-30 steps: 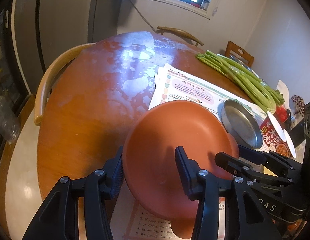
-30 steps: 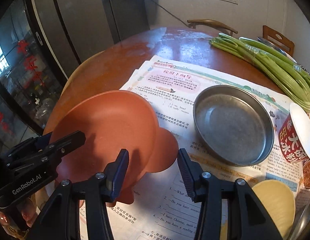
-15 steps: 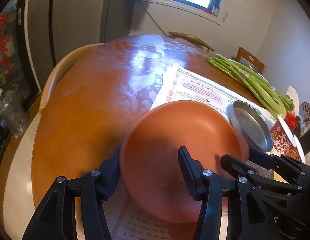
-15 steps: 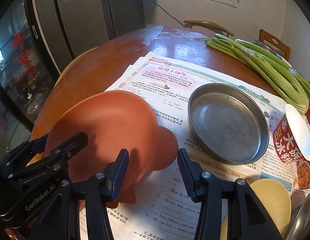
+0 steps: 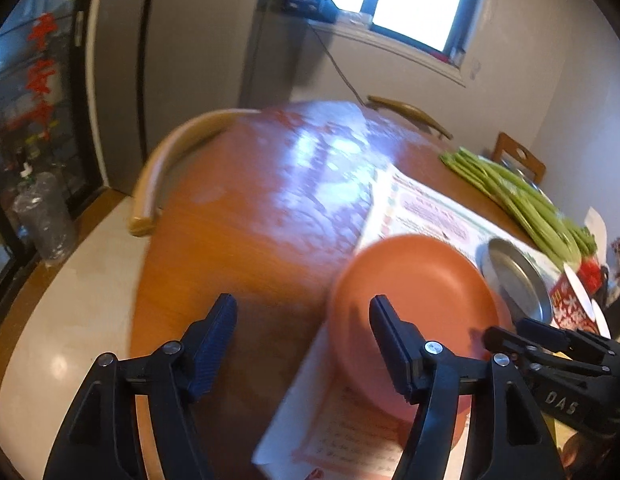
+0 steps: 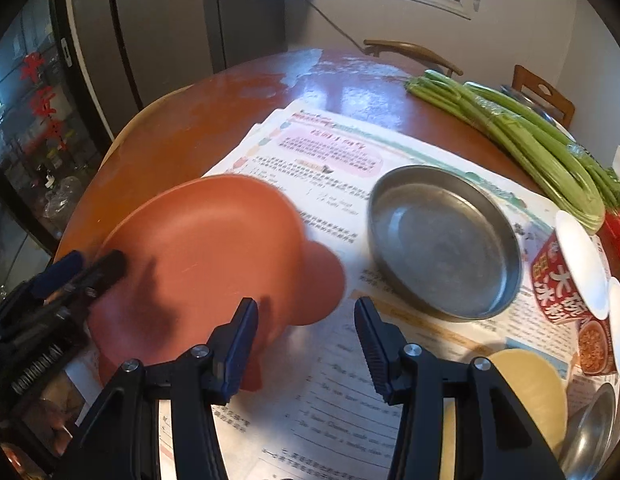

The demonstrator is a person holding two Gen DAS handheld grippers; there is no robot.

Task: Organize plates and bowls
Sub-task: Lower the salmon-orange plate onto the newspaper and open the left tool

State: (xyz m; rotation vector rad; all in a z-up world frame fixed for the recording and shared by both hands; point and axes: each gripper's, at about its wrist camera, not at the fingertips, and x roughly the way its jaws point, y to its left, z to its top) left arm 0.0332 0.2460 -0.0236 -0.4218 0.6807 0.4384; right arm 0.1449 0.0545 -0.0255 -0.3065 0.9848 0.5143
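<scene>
A large orange plate (image 6: 206, 252) rests on smaller orange dishes on the paper sheets (image 6: 330, 160); it also shows in the left wrist view (image 5: 414, 292). My left gripper (image 5: 302, 332) is open and empty, to the left of the plate over the table edge; it shows at the left of the right wrist view (image 6: 74, 272). My right gripper (image 6: 306, 332) is open and empty, just in front of the plate's right side. A round metal pan (image 6: 446, 240) lies right of the plate. A cream bowl (image 6: 530, 384) sits at the near right.
The round wooden table (image 5: 250, 220) holds a celery bunch (image 6: 510, 128), instant noodle cups (image 6: 566, 280) and a metal dish (image 6: 590, 440) at the right edge. Chairs (image 5: 166, 160) stand around the table. A fridge (image 6: 158, 28) stands behind.
My left gripper let go of the orange plate, opened and pulled back to the left. The plate now rests on the stack. My right gripper stayed open and barely moved.
</scene>
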